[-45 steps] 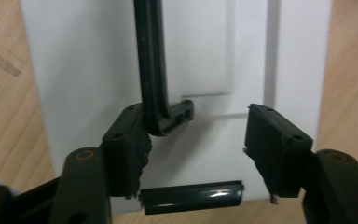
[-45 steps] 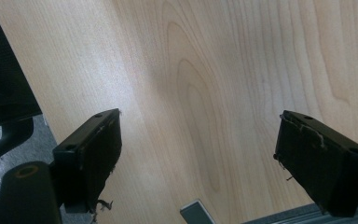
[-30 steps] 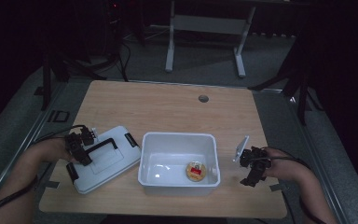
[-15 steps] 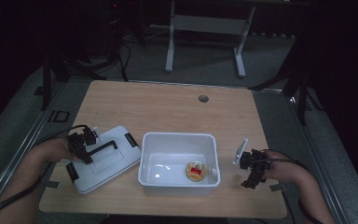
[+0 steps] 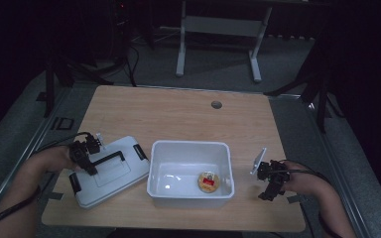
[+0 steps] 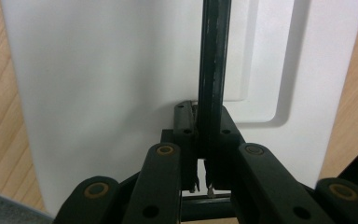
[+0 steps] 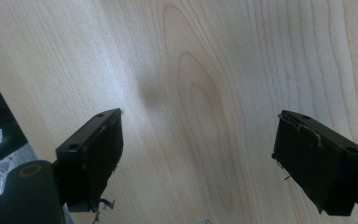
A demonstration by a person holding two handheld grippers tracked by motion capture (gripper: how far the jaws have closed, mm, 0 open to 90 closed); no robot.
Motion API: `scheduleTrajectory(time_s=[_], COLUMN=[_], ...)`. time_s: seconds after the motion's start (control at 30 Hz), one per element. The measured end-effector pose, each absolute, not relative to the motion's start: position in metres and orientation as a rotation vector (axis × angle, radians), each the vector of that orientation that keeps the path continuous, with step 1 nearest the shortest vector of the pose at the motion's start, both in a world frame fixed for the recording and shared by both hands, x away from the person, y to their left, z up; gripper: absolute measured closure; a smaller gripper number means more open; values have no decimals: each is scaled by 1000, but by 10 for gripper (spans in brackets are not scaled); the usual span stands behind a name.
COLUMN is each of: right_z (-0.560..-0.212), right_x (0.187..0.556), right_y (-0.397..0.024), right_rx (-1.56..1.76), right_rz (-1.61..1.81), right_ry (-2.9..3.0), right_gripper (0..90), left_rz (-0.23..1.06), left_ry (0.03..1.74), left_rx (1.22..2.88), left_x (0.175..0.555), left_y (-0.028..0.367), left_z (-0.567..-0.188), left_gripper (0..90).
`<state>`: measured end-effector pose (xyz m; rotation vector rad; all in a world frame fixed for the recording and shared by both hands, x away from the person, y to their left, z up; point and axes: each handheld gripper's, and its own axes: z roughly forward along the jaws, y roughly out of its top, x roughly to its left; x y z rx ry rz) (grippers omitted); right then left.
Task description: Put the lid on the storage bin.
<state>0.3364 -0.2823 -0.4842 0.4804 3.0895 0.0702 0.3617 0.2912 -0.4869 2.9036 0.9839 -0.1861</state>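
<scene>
A white lid (image 5: 110, 173) with a black handle (image 5: 106, 158) lies flat on the table, left of an open white bin (image 5: 191, 146). My left gripper (image 5: 87, 161) sits at the handle's left end. In the left gripper view the jaws (image 6: 204, 121) are shut on the thin black handle bar (image 6: 212, 70), above the white lid (image 6: 98, 70). A round tan item with a red patch (image 5: 208, 181) lies in the bin. My right gripper (image 5: 270, 191) hovers right of the bin; its jaws (image 7: 198, 149) stand open over bare wood (image 7: 214, 60) with nothing between them.
The wooden table (image 5: 178, 119) has a small round hole (image 5: 217, 104) near its far edge. Black clips (image 5: 140, 151) sit at the lid's ends. A metal stand (image 5: 218, 29) is on the floor beyond the table. The surroundings are dark.
</scene>
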Motion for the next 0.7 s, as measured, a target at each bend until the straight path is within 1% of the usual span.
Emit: scheduleTrajectory(time_s=[0.17,0.3,0.4,0.47,0.57,0.7], right_z=[-487,-487,-485,-484,-482,-482], right_x=[336,336,337,336,334,333], right_y=[-281,-282,-282,-282,-284,-287], right_rx=[475,481,486,490,495,504], right_rz=[62,68,75,79,85,81], right_ry=[3091,3087,3082,3080,3074,3072], right_gripper=[154,154,154,154,154,154], left_rz=[-180,-182,-169,-135,-132,-103], left_ry=[966,983,983,964,954,941], left_rx=[2914,2904,2895,2914,2904,2891], left_x=[355,350,344,340,333,323], left_y=[300,306,310,312,315,321], left_z=[-477,-466,-454,-445,-433,-410], left_gripper=[836,836,835,836,835,835])
